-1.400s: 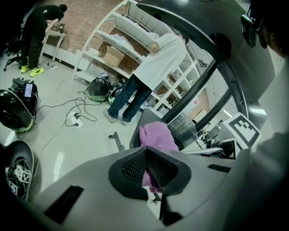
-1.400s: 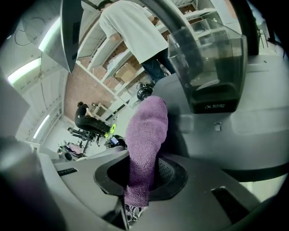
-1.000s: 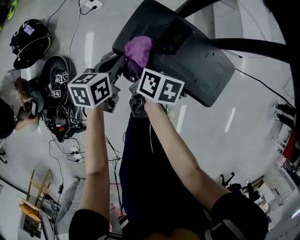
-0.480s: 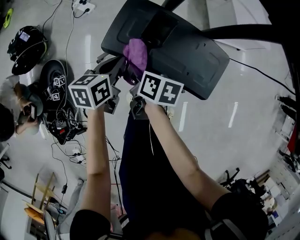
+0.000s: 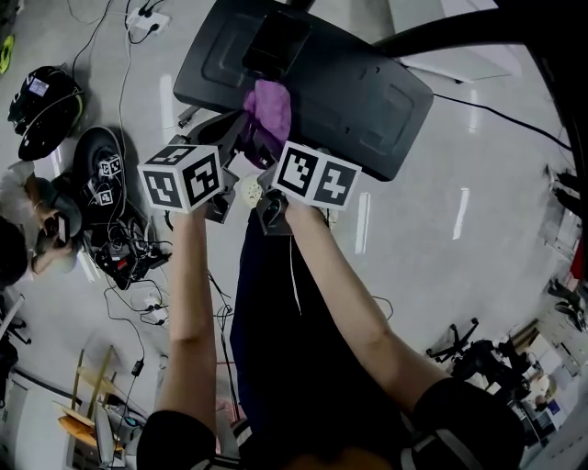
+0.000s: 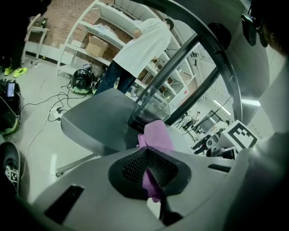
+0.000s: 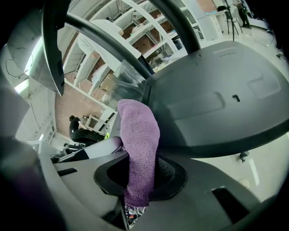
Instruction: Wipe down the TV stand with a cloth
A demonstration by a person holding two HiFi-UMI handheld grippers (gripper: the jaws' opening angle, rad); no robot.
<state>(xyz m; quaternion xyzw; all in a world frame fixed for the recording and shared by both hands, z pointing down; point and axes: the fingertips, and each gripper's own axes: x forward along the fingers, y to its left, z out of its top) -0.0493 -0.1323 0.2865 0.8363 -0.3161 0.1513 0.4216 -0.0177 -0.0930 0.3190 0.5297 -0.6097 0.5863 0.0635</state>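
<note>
The TV stand's dark grey base plate (image 5: 367,92) lies on the floor at the top of the head view, with its black posts rising beside it. A purple cloth (image 5: 268,108) rests bunched on the plate's near edge, just below the dark post socket (image 5: 276,41). My left gripper (image 5: 241,128) and right gripper (image 5: 262,156) meet at the cloth, both shut on it. In the left gripper view the cloth (image 6: 156,135) runs from the base plate (image 6: 99,126) into the left gripper (image 6: 151,173). In the right gripper view the cloth (image 7: 140,140) hangs down through the right gripper (image 7: 140,180) in front of the base plate (image 7: 216,108).
Cables, a power strip (image 5: 145,14), black helmets (image 5: 41,96) and spare marker cubes (image 5: 103,174) lie on the floor to the left. A seated person (image 5: 23,229) is at the left edge. Someone in a white coat (image 6: 140,45) stands by shelving (image 6: 90,36) beyond the stand.
The stand's base has slid up and left in the head view. Both grippers hold the cloth as before, and it now sits under the post socket instead of to its left.
</note>
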